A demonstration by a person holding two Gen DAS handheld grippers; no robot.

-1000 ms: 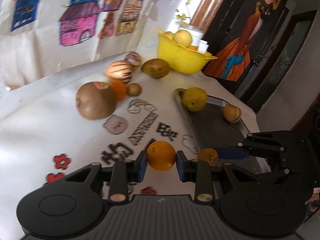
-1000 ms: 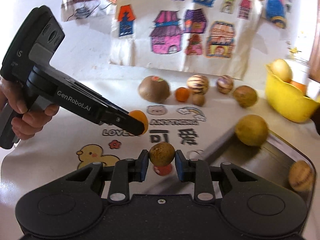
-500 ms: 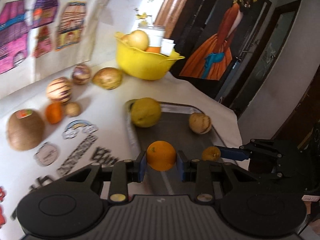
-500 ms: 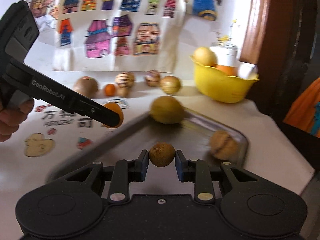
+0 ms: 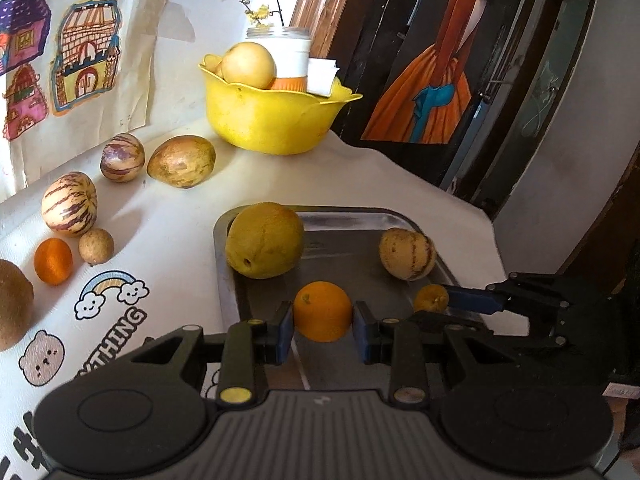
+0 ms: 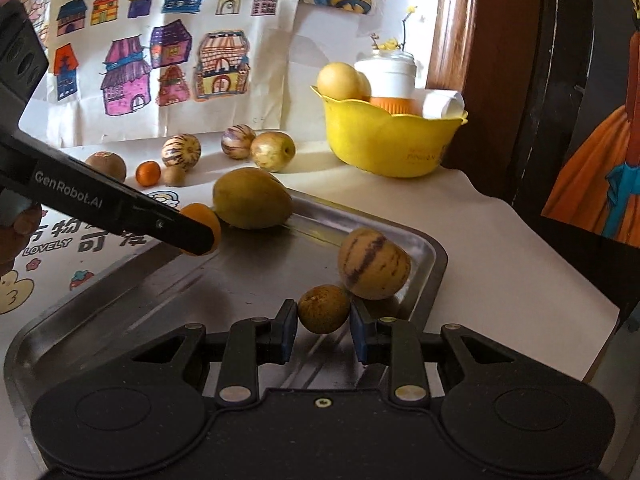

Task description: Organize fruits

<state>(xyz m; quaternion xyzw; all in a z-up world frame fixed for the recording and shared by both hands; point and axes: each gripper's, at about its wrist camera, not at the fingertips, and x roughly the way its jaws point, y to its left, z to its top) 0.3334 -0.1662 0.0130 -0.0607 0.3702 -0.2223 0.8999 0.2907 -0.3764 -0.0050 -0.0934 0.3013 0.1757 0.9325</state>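
- Your left gripper [image 5: 323, 326] clasps an orange [image 5: 322, 311] above the metal tray [image 6: 434, 258].
- Your right gripper [image 6: 323, 330] pinches a small brown fruit [image 6: 324, 309] there.
- Two fruits already lie in the tray; several wait on the tablecloth [image 5: 168, 216].

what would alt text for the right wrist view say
The right gripper holds a small brown fruit over a metal tray, beside a striped melon. The left gripper holds an orange near a large yellow-green fruit; more fruit and a yellow bowl sit behind.
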